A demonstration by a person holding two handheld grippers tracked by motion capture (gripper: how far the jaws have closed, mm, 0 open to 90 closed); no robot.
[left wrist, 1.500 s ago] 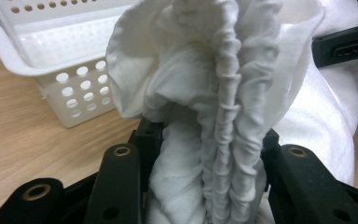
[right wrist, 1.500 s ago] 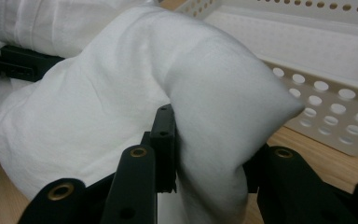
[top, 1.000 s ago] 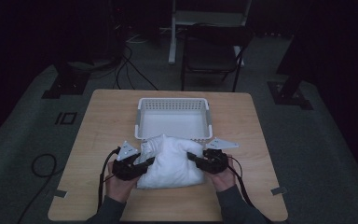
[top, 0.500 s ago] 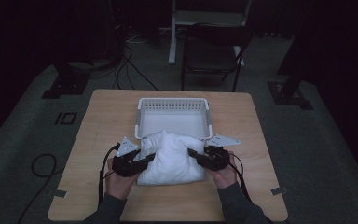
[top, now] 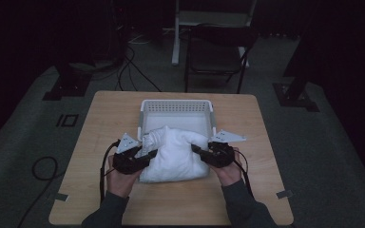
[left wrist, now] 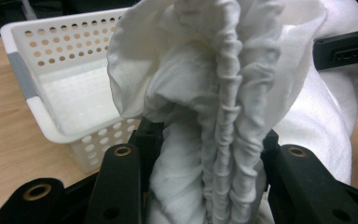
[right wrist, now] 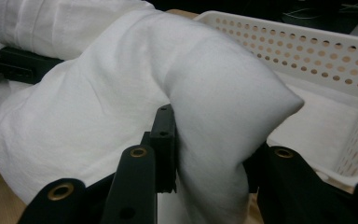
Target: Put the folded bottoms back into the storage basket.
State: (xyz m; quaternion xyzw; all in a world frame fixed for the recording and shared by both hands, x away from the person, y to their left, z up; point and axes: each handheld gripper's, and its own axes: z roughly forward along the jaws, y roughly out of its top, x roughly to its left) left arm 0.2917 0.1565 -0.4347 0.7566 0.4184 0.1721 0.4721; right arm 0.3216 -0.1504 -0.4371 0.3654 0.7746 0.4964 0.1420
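High view: the white cloth [top: 176,154] is gripped at opposite ends by the left gripper [top: 145,154] and right gripper [top: 200,151], fingers closed on it, before the basket [top: 176,105].

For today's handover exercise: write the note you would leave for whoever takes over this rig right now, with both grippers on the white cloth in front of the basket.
Left gripper: shut on the bunched, gathered left edge of the white cloth.
Right gripper: shut on a thick fold at the cloth's right edge.
Things: the cloth is a folded bundle on the wooden table, just in front of the white perforated basket; its far edge rises at the basket's near rim. The basket looks empty.
Done: cloth bundled and gripped on both sides.
Left: probably lift it and set it in the basket, then open both grippers.
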